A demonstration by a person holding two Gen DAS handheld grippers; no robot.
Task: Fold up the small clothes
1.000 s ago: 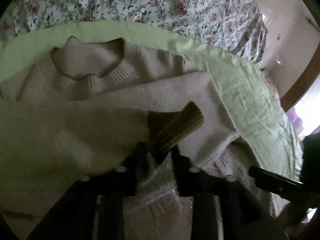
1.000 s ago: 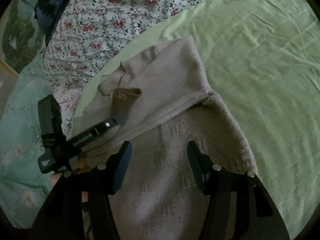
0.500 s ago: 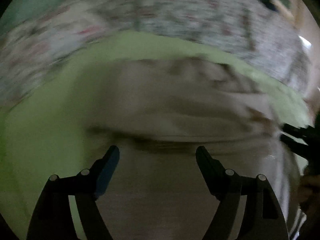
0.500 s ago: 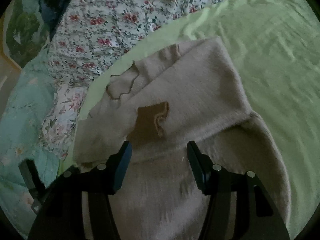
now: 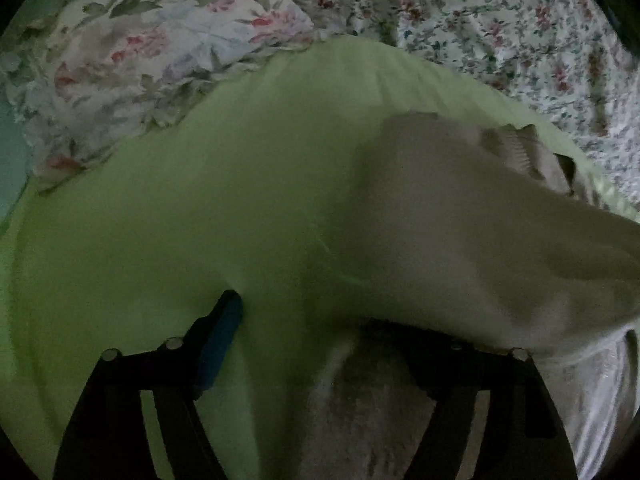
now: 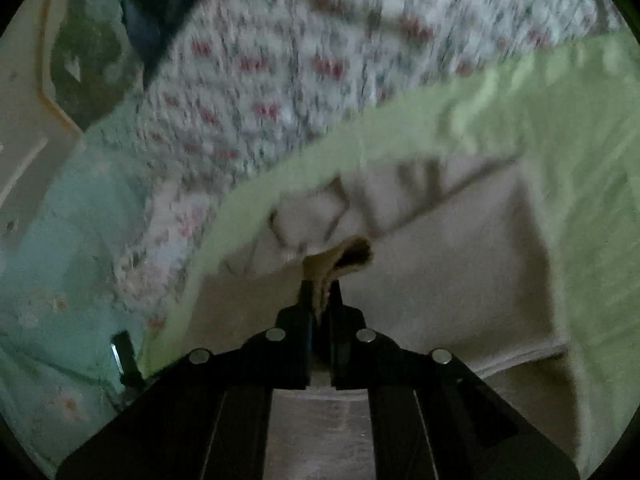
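A small beige knit sweater [image 5: 460,216] lies partly folded on a light green sheet [image 5: 200,208]; its ribbed collar [image 5: 516,152] points to the far right. My left gripper [image 5: 316,316] is open at the sweater's left edge; its left finger [image 5: 224,332] lies on the sheet and the sweater covers its right finger. In the right wrist view the sweater [image 6: 460,280] lies below my right gripper [image 6: 320,300], which is shut on the ribbed sleeve cuff [image 6: 340,260] and holds it over the body of the sweater.
Floral bedding [image 5: 500,28] and a floral pillow [image 5: 132,64] lie beyond the green sheet. In the right wrist view a teal bedcover [image 6: 68,280] with a small dark device [image 6: 126,356] lies left, and floral bedding [image 6: 320,60] lies behind.
My left gripper let go of the cuff, opened and swung left to the sweater's edge. My right gripper moved in and shut on the cuff.
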